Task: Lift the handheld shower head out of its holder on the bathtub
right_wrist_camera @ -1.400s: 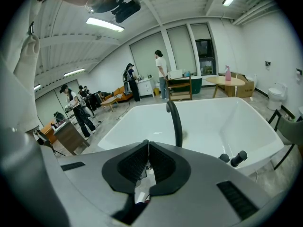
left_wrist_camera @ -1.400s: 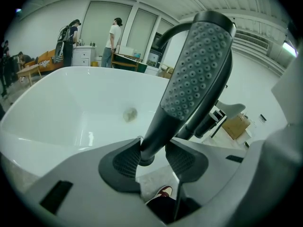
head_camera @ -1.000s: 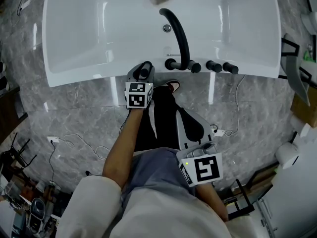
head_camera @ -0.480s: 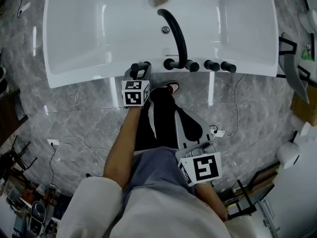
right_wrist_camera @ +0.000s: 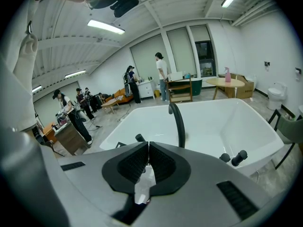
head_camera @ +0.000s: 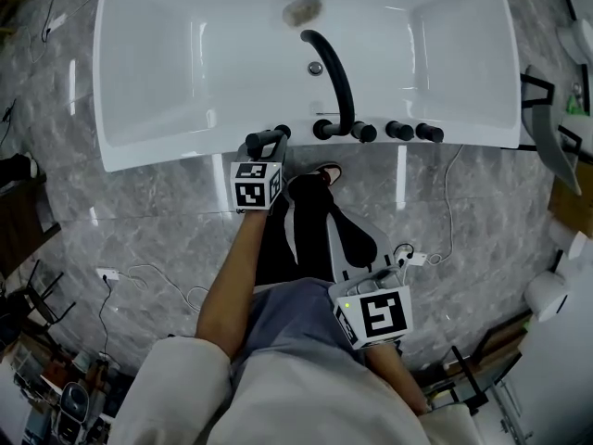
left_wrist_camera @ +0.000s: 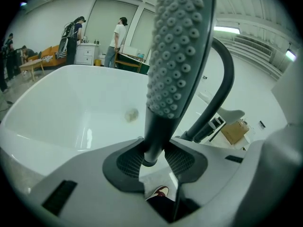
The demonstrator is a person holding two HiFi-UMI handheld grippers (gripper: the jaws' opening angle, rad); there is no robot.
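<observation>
The dark grey handheld shower head (left_wrist_camera: 177,56), with its studded face toward the camera, stands up between the pads of my left gripper (left_wrist_camera: 154,157). The jaws have just been closing and now press its handle from both sides. In the head view my left gripper (head_camera: 267,146) holds the shower head (head_camera: 263,139) at the near rim of the white bathtub (head_camera: 185,156), left of the black arched spout (head_camera: 334,72). My right gripper (head_camera: 380,276) hangs low beside my leg, shut on nothing; its pads (right_wrist_camera: 137,162) meet.
Several black knobs (head_camera: 408,131) line the rim right of the spout. A drain (head_camera: 301,10) sits at the tub's far side. Cables (head_camera: 139,272) lie on the grey marble floor. People stand far behind the tub (right_wrist_camera: 161,74).
The shower head now shows as a slanted bar above the left jaws instead of a short stub. Both hands have hardly moved; the head camera has shifted a little.
</observation>
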